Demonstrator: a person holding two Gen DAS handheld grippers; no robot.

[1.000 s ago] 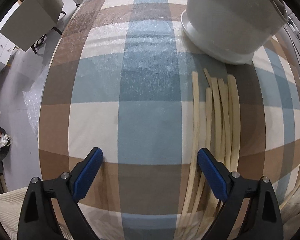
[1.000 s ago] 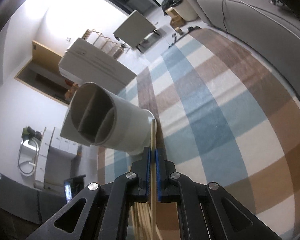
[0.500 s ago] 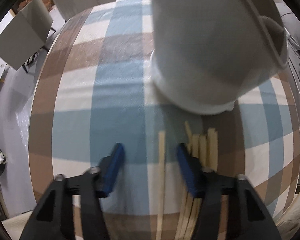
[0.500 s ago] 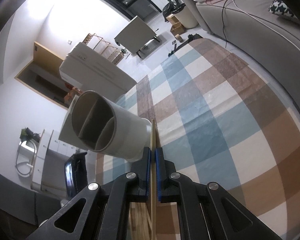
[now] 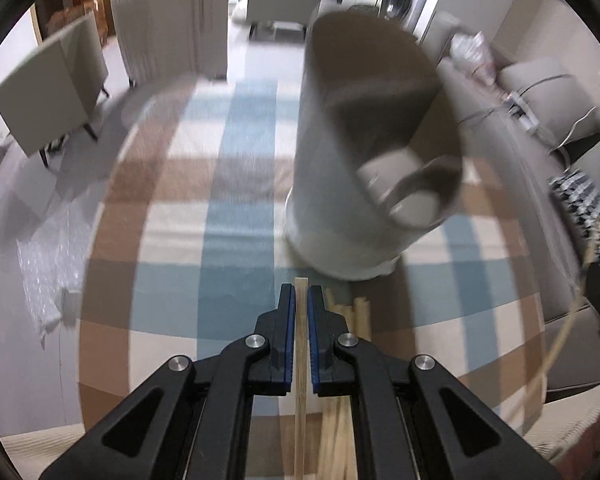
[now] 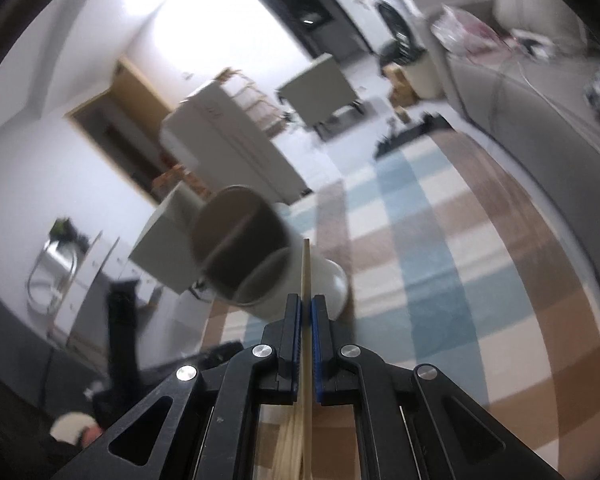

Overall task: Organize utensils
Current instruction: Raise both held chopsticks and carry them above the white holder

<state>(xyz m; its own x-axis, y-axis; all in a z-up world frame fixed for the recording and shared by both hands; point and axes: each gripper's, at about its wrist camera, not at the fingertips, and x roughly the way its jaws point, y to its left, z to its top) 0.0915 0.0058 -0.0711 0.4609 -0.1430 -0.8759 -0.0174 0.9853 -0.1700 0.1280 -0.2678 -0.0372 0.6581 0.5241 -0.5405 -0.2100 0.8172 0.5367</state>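
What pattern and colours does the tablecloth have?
A check of blue, brown and cream squares on the tablecloth, clearest in the left wrist view.

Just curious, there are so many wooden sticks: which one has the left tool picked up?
The lone stick clamped between the left gripper's shut jaws, leftmost of the bunch; the other sticks lie loose on the checked cloth beside it.

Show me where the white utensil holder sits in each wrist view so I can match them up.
Left wrist: the utensil holder stands upper right of centre, just beyond the left tongs.
Right wrist: it is left of centre, just beyond the right tongs.
Shared landmark: the checked tablecloth under it.
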